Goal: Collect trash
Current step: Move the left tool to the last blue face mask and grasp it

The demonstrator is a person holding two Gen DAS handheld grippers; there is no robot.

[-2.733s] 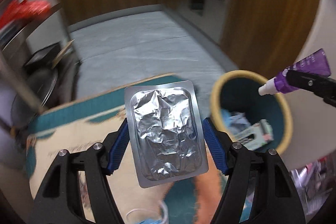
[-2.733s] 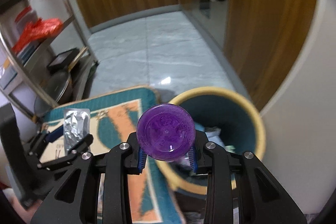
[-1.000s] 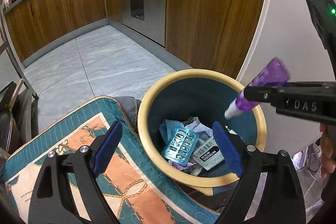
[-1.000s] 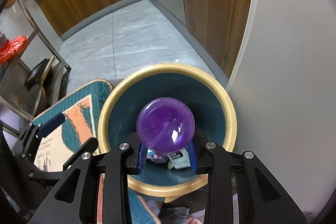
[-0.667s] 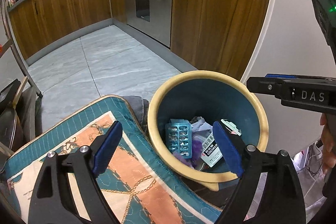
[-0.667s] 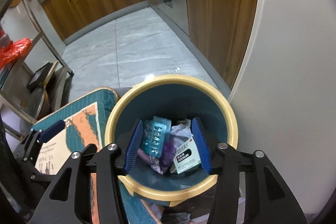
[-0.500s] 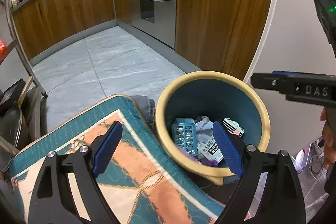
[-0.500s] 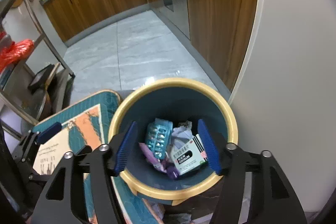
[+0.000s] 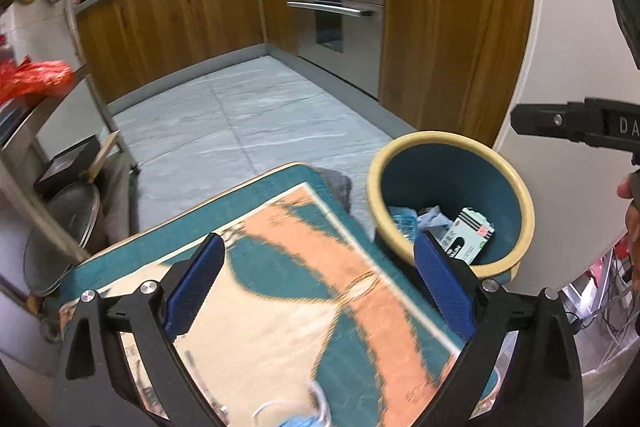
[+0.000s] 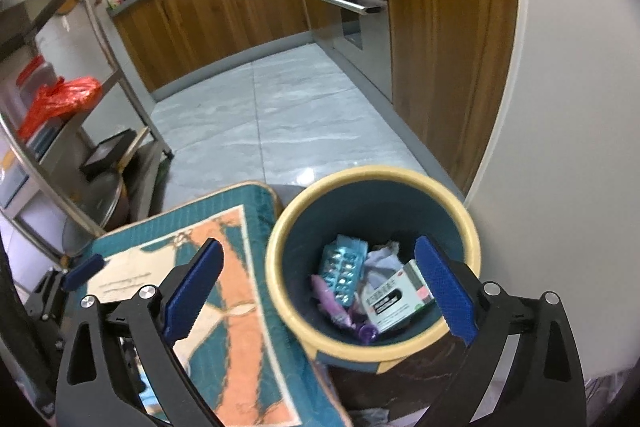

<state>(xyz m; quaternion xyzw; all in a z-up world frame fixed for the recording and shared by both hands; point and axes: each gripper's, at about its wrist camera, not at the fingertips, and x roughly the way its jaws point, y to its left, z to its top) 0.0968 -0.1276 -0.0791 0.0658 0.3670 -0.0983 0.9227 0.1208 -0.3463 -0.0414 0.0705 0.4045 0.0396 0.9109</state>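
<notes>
A teal bin with a yellow rim (image 10: 372, 183) (image 9: 516, 187) stands beside a patterned mat. Inside it lie a blister pack (image 10: 342, 273), a purple tube (image 10: 340, 313), a small medicine box (image 10: 394, 297) (image 9: 468, 233) and crumpled paper. My right gripper (image 10: 320, 291) is open and empty, above the bin's near side. My left gripper (image 9: 316, 281) is open and empty over the mat (image 9: 288, 287), left of the bin. A blue face mask with white loops (image 9: 292, 415) lies on the mat at the left wrist view's bottom edge.
Wooden cabinets and a steel oven (image 9: 340, 7) line the far side of the grey tiled floor. A metal shelf rack with a red bag (image 10: 60, 99) stands at the left. A white curved wall (image 10: 560, 107) is right of the bin.
The left gripper let the blister pack fall into the bin, then the right gripper let go of the purple tube. Both are open now and have drawn back left, away from the bin.
</notes>
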